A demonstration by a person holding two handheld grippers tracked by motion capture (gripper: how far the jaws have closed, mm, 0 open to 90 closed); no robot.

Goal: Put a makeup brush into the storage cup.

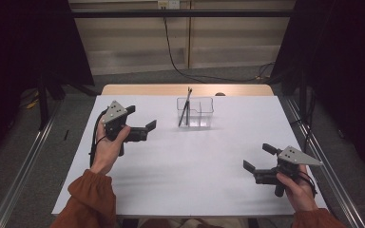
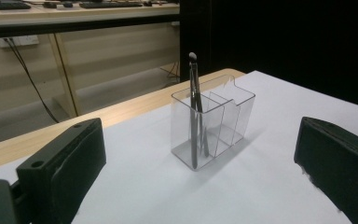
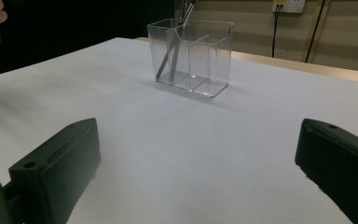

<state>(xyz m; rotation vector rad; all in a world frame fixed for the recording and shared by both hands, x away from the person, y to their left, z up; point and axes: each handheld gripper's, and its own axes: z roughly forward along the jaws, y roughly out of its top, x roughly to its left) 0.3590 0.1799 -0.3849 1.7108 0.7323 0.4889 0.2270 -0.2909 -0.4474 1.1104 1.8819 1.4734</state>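
- The left gripper (image 1: 141, 118) is held above the left part of the white table cover (image 1: 180, 175), its jaws spread wide with nothing between them, pointing toward the clear organizer (image 1: 196, 113).
- The person's left hand (image 1: 108, 145) wraps its handle, an orange-brown sleeve (image 1: 89, 194) behind it at the near edge.
- Nothing lies on the cover between that gripper and the organizer; the gap is bare white surface.
- The clear organizer stands upright near the far edge of the cover, about at the middle of the table, divided into compartments.
- A slim dark brush (image 1: 186, 107) leans in its left compartment as the high view has it, its tip rising above the rim.
- The left gripper view shows the organizer (image 2: 212, 123) close, framed between the two black jaws, with the brush (image 2: 194, 112) and its rounded head visible; it also shows the bare wooden table edge (image 2: 121, 112) beyond the cover.
- The right gripper view shows the organizer (image 3: 192, 56) farther off and from the other side, with two thin stems crossing inside one compartment, a detail the high view leaves unclear.
- The right gripper (image 1: 258, 157) is held low over the near right corner of the cover in the person's right hand (image 1: 297, 187), well apart from the organizer, jaws wide apart and holding nothing.
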